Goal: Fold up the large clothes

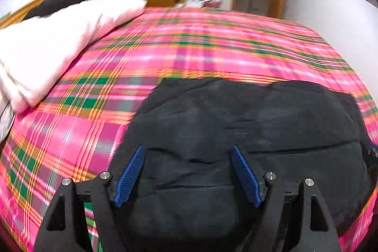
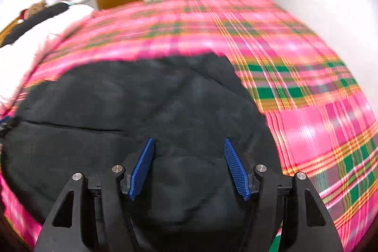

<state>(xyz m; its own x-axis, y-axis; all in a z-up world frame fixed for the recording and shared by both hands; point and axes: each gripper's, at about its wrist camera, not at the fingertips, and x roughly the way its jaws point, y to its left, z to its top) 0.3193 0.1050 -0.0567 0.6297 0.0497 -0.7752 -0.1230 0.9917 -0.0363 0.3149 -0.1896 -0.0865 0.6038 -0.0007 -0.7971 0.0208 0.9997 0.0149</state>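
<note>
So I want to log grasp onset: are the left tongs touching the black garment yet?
Cannot tell. In the left wrist view the open left tongs overlap the black garment on the plaid bedspread, but neither contact nor a gap shows.

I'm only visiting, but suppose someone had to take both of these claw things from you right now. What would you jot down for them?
Left claw: open, holding nothing, over the black garment.
Right claw: open, holding nothing, over the same garment.
The garment lies on the pink plaid bedspread, already bunched into a compact shape with creases across it. A white quilt sits further up the bed.
Done: it looks partly folded, though blur hides how neatly.
Left: probably one more fold or some tidying, then set it aside.
</note>
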